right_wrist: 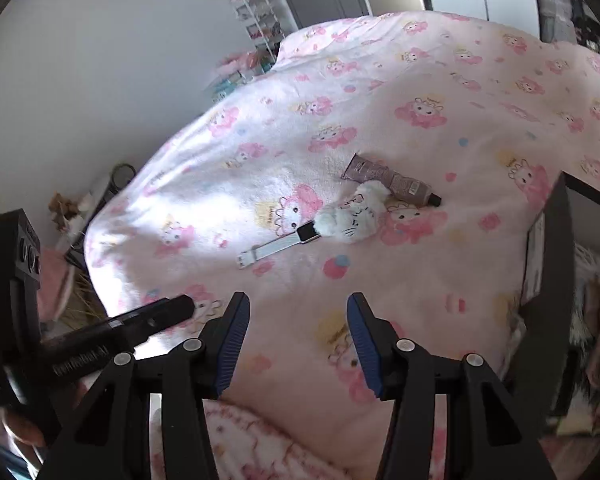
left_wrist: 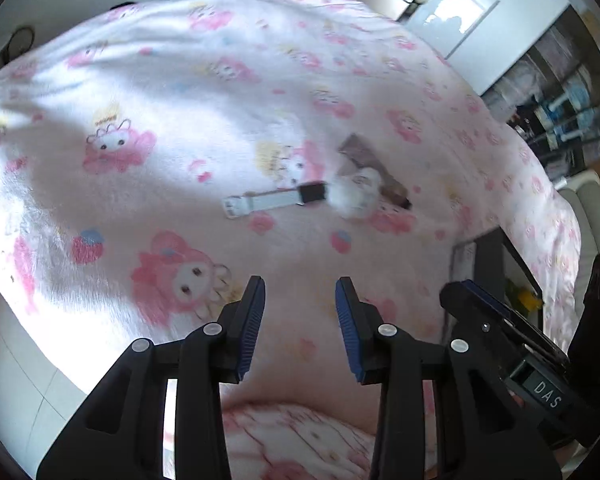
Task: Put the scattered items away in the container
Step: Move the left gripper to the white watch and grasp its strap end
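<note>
Three items loose on the bed, none yet collected; both claws empty.

Take the plush toy as your landmark, lying mid-way across the pink cartoon-print bedspread. Item one, the watch: white strap, dark face touching the toy's near-left side. Item two, the mauve tube: just behind the toy, its dark cap pointing right. Item three is the toy itself. The dark container stands at the bed's edge, well to the right of the toy; its inside is not clearly visible. Your left claw and right claw both hang released, nothing between the pads, well short of the toy. By the look of it, everything remains for you to do.
</note>
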`<state>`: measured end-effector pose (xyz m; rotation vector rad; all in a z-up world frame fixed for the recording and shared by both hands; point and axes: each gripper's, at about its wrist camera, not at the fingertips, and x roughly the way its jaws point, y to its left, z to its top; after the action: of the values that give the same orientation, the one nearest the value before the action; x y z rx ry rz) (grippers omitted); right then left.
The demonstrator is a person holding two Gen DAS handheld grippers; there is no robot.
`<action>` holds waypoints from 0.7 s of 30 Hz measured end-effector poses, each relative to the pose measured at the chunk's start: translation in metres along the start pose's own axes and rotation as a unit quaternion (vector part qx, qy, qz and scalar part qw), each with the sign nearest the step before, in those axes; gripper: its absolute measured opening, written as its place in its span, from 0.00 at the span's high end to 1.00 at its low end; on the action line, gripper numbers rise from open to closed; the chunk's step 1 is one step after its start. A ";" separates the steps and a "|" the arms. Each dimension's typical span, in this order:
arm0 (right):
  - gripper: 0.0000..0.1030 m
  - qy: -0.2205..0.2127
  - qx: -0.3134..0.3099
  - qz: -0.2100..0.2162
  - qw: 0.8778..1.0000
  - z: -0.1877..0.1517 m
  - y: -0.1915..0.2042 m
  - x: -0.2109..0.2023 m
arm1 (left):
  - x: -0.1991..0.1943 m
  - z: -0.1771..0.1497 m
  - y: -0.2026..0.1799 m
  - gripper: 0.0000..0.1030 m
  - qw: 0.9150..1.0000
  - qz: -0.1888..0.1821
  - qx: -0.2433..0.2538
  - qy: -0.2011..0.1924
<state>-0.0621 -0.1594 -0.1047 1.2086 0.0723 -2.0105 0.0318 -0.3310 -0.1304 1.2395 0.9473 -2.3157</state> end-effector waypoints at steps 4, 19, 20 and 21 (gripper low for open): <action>0.54 0.016 0.010 -0.010 1.000 0.009 -0.010 0.033 | 0.029 0.017 0.018 0.65 0.999 -0.014 -0.027 0.012; 0.54 0.073 0.025 0.001 0.997 0.024 -0.028 0.141 | 0.131 0.062 0.069 0.65 0.994 0.016 -0.090 0.059; 0.54 0.074 0.029 0.007 0.997 0.024 -0.030 0.146 | 0.133 0.063 0.070 0.65 0.994 0.014 -0.094 0.059; 0.54 0.074 0.033 0.012 0.997 0.024 -0.031 0.149 | 0.135 0.063 0.070 0.65 0.993 0.012 -0.099 0.060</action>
<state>-0.1363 -0.2343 -0.2164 1.3928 0.0658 -1.9139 -0.0412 -0.4245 -0.2455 1.3101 1.1654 -2.0892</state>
